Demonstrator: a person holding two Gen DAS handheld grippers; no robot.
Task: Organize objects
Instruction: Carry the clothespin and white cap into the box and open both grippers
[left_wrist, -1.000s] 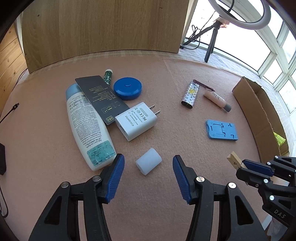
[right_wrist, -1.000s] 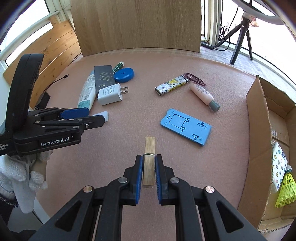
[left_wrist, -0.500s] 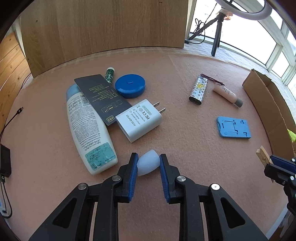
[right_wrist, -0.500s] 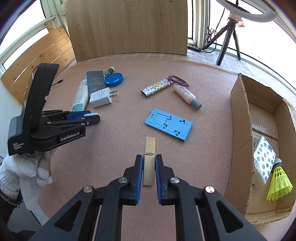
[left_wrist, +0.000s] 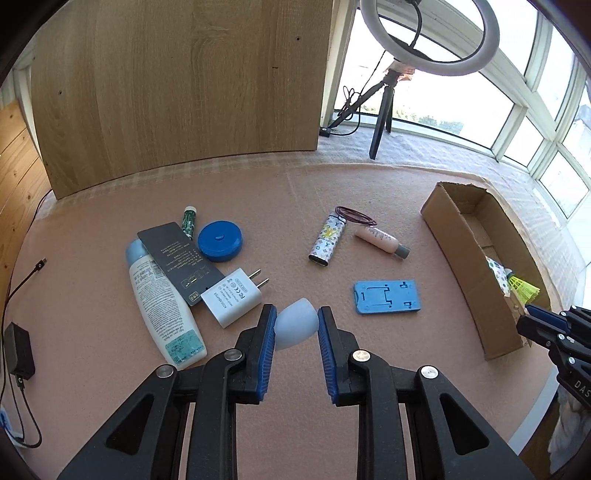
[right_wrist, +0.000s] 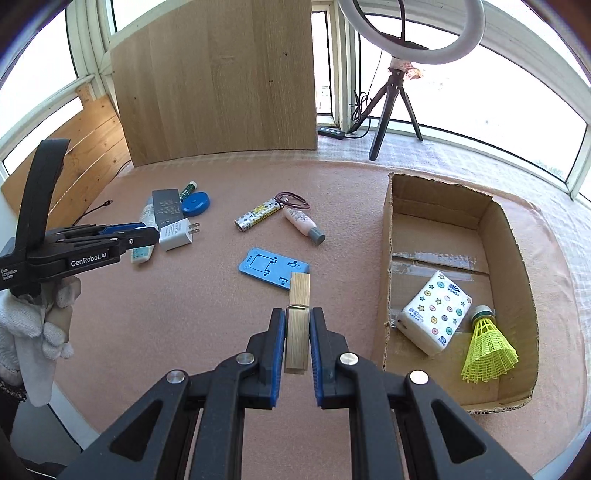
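My left gripper (left_wrist: 296, 318) is shut on a small pale blue-white cylinder (left_wrist: 295, 326) and holds it above the pink mat, just right of the white plug adapter (left_wrist: 232, 295). My right gripper (right_wrist: 297, 320) is shut on a wooden clothespin (right_wrist: 298, 325), lifted over the mat left of the open cardboard box (right_wrist: 388, 266). In the right wrist view the left gripper (right_wrist: 142, 230) shows at the left edge, held by a white-gloved hand (right_wrist: 33, 325). In the left wrist view the right gripper (left_wrist: 522, 319) shows at the right edge, in front of the box (left_wrist: 465, 258).
On the mat lie a white lotion bottle (left_wrist: 159, 302), a dark card (left_wrist: 181, 262), a blue round case (left_wrist: 220, 240), a green tube (left_wrist: 189, 220), a patterned lighter (left_wrist: 328, 240), a pink tube (left_wrist: 380, 242) and a blue phone stand (left_wrist: 386, 297). The box holds a tissue pack (right_wrist: 434, 312) and a yellow shuttlecock (right_wrist: 487, 347).
The left gripper shut on the pale cylinder and lifted it off the mat. The right gripper rose and moved right toward the box, still holding the clothespin.
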